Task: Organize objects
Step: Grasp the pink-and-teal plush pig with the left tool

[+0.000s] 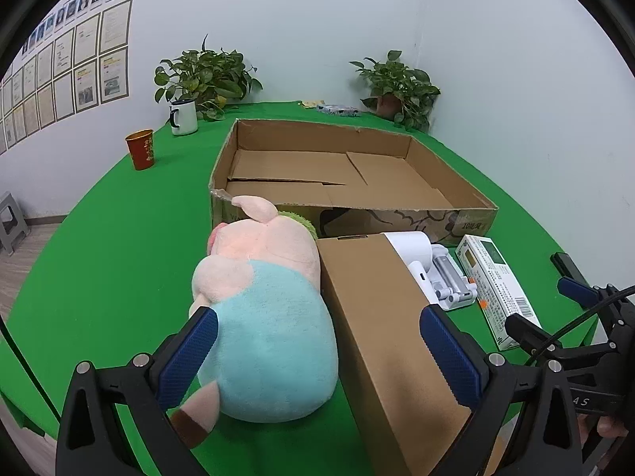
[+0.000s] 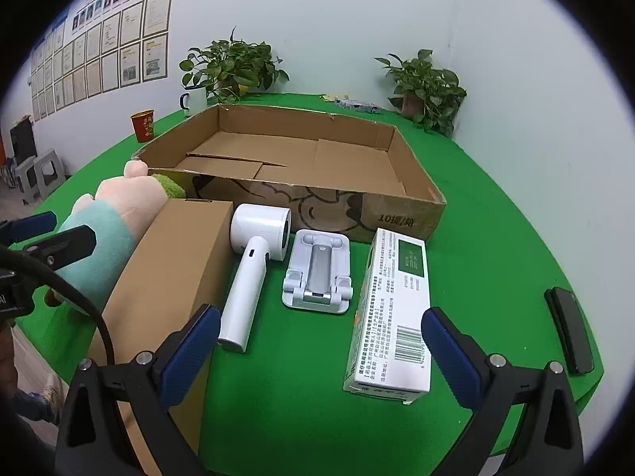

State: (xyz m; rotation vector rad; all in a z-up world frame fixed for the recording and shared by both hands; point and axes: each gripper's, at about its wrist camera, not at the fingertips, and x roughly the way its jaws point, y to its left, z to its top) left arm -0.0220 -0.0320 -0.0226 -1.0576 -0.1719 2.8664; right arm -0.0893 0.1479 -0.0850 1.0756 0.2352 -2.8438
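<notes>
Left wrist view looks down on the green bench (image 1: 111, 246), where the left gripper (image 1: 321, 351) hangs with its jaws wide apart, gripping nothing. Between and just beyond them lie the plush pig (image 1: 270, 317), nearer the left-hand finger, and the long brown box (image 1: 381, 317), which runs under the right-hand finger; pig and box touch side by side. Ahead of both sits the open cardboard tray (image 1: 349, 174), its near wall just behind the pig's head. In the right wrist view the right gripper (image 2: 321, 351) also has its jaws spread apart and holds nothing. The white handheld device (image 2: 254, 273) lies beside the brown box, its handle end near the left-hand finger. The phone stand (image 2: 317, 273) sits between the fingers farther out, and the white carton (image 2: 391, 313) lies with its barcode end just beside the right-hand finger. A black flat object (image 2: 569, 329) rests well apart toward the bench edge.
</notes>
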